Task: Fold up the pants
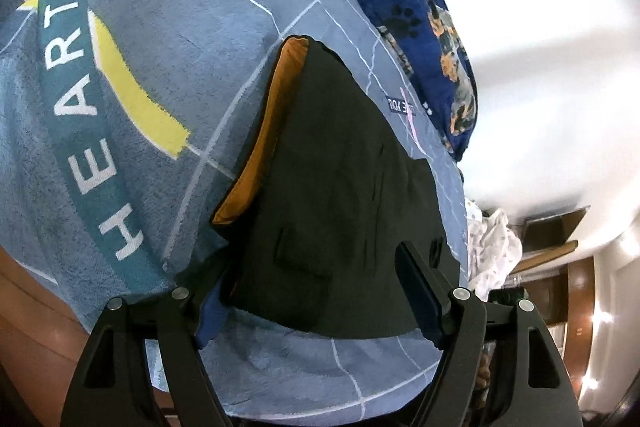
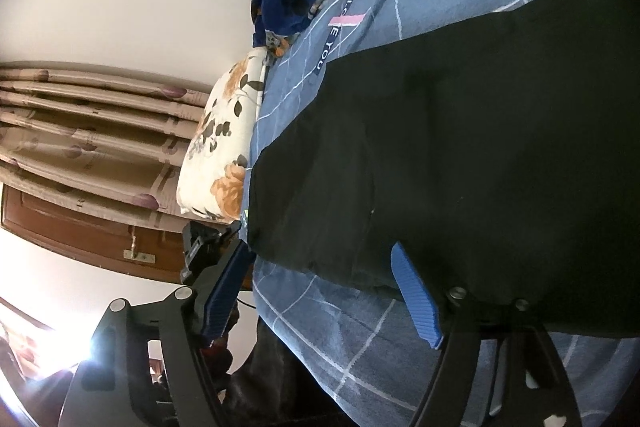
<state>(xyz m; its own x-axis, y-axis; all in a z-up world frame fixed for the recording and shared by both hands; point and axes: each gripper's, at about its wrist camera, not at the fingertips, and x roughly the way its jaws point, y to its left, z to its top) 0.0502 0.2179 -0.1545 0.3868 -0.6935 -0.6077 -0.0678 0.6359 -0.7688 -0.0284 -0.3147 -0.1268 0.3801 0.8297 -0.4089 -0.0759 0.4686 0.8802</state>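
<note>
Black pants [image 1: 344,179] lie flat on a blue bed cover [image 1: 168,75], with an orange lining [image 1: 272,131] showing along their left edge. My left gripper [image 1: 312,267] stands open at their near end. Its right finger [image 1: 420,287] rests over the cloth and its left finger [image 1: 210,311] sits beside the cloth's edge. In the right wrist view the pants [image 2: 460,155] fill the right half. My right gripper [image 2: 320,247] is open at their near corner, its blue pads [image 2: 416,303] wide apart and not pressing the fabric.
A dark blue dog-print blanket [image 1: 424,27] is bunched along the far side of the bed. A floral pillow [image 2: 220,147] lies at the bed's end, with curtains [image 2: 88,131] and a wooden door [image 2: 80,227] beyond. White cloth [image 1: 492,251] lies off the bed's edge.
</note>
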